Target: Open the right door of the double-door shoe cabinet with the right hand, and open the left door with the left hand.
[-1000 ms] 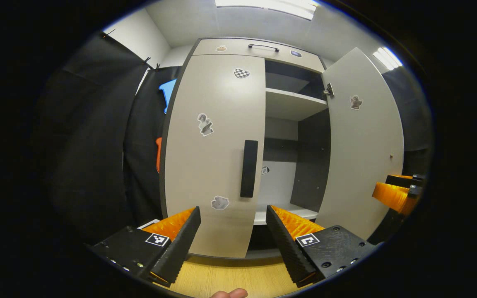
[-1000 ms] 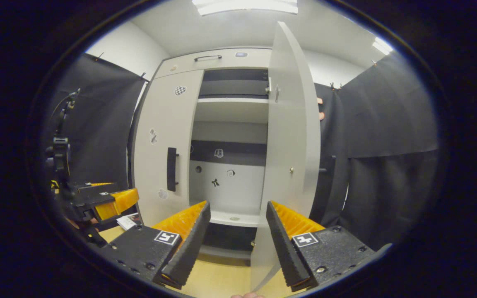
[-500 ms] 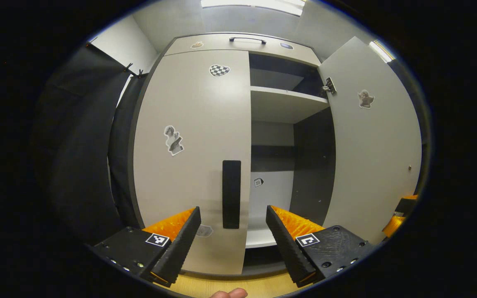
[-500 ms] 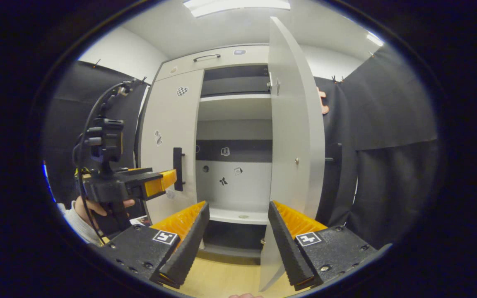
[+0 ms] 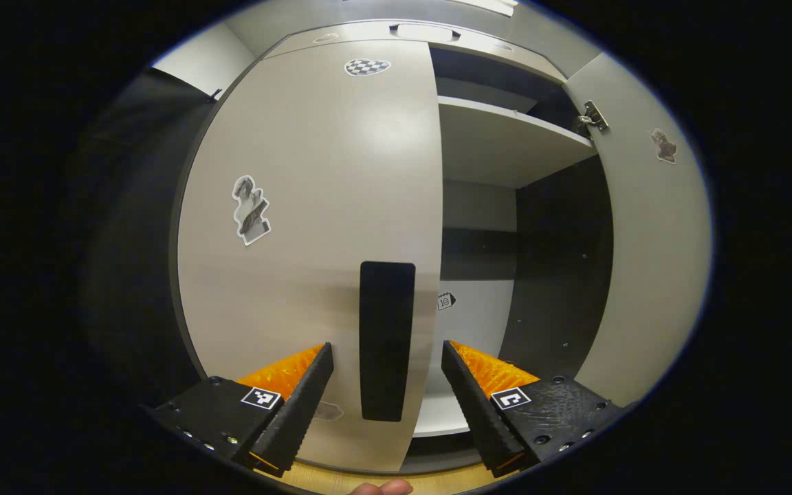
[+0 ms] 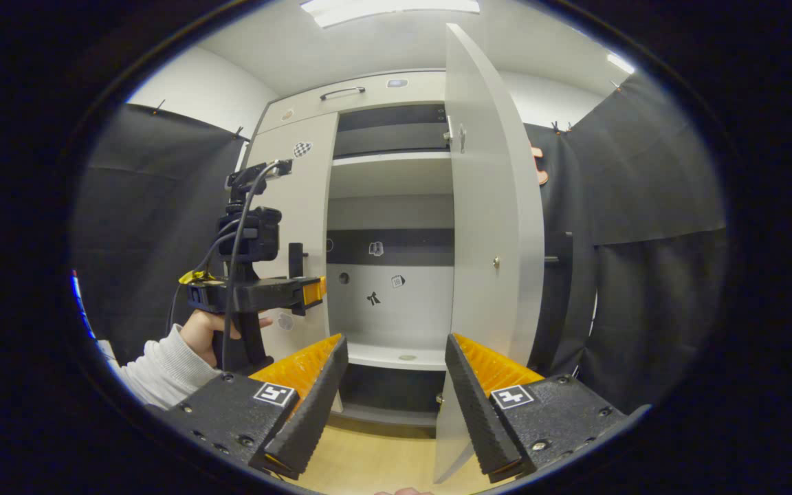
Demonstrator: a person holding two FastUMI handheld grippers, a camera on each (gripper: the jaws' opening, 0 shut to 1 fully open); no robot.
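Note:
The pale shoe cabinet's left door [image 5: 313,206] is closed, and its black upright handle [image 5: 386,340] stands between my left gripper's [image 5: 388,395] open fingers, apart from both. The right door [image 5: 650,254] stands swung wide open, baring the shelves [image 5: 499,137]. In the right gripper view the open right door [image 6: 489,234] shows nearly edge-on, just right of my right gripper [image 6: 396,405], which is open and holds nothing. There the left gripper [image 6: 303,292], held by a hand, reaches up to the left door's handle [image 6: 296,258].
A drawer with a dark handle [image 6: 342,92] tops the cabinet. Stickers dot the left door [image 5: 250,210] and the inner back panel [image 6: 374,298]. Black cloth walls [image 6: 643,261] flank the cabinet on both sides. A wooden floor [image 6: 375,460] lies below.
My left gripper has moved forward to the left door until the handle lies between its fingers. The right gripper has stayed nearly still, back from the open right door.

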